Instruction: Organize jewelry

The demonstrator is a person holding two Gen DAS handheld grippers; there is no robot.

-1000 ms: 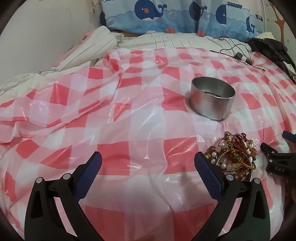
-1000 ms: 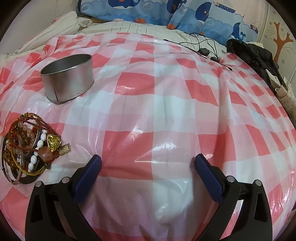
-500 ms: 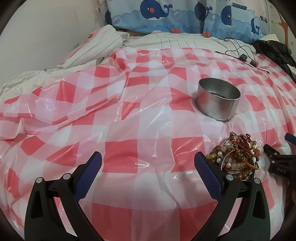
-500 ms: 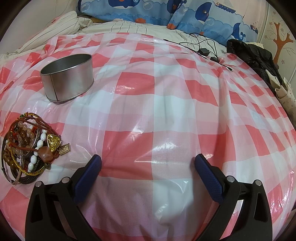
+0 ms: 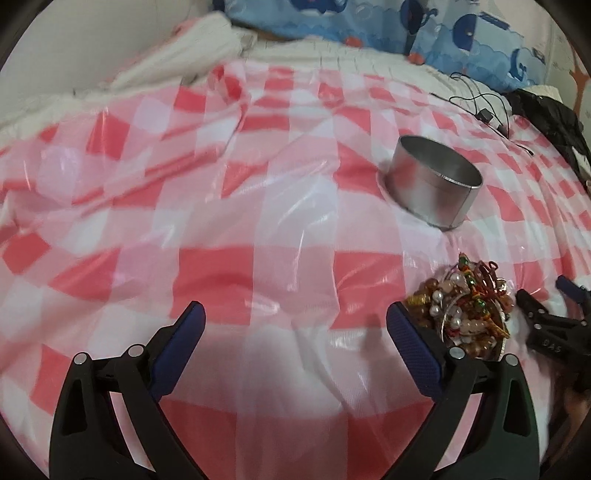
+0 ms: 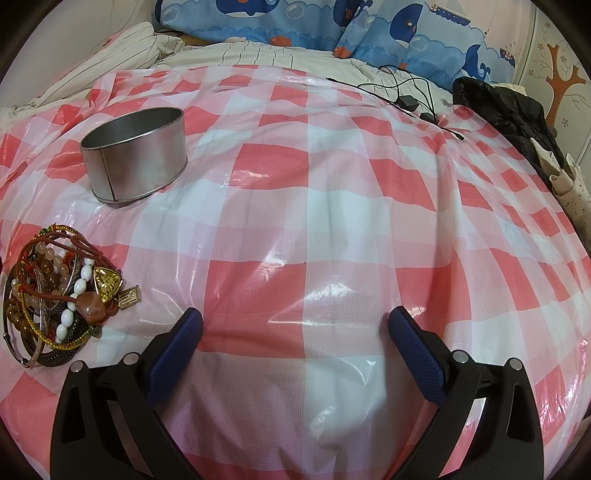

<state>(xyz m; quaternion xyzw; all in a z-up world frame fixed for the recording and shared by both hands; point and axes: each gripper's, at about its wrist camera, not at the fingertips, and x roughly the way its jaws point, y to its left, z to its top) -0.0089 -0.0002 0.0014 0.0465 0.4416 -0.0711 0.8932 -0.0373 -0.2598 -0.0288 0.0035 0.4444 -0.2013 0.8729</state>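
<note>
A tangled pile of jewelry (image 5: 463, 314) (image 6: 62, 291), with beaded bracelets, bangles, red cord and gold pendants, lies on the red-and-white checked plastic sheet (image 5: 258, 236) (image 6: 314, 206). Behind it stands a round metal tin (image 5: 432, 188) (image 6: 135, 157), open-topped, nothing visible inside. My left gripper (image 5: 295, 325) is open above the sheet, its right finger just left of the pile. The right gripper (image 6: 295, 328) is open too, holding nothing, with the pile to its left. Its fingers (image 5: 539, 321) show at the right edge of the left wrist view.
Whale-print blue pillows (image 6: 332, 26) and a striped blanket (image 6: 122, 48) lie at the head of the bed. A black charger cable (image 6: 406, 96) and dark clothing (image 6: 509, 110) sit at the far right. The wall (image 5: 74, 44) is at the left.
The left gripper has swung right and tilted, so the tin and the jewelry pile sit nearer its right finger; its view is motion-blurred. The right gripper has stayed still.
</note>
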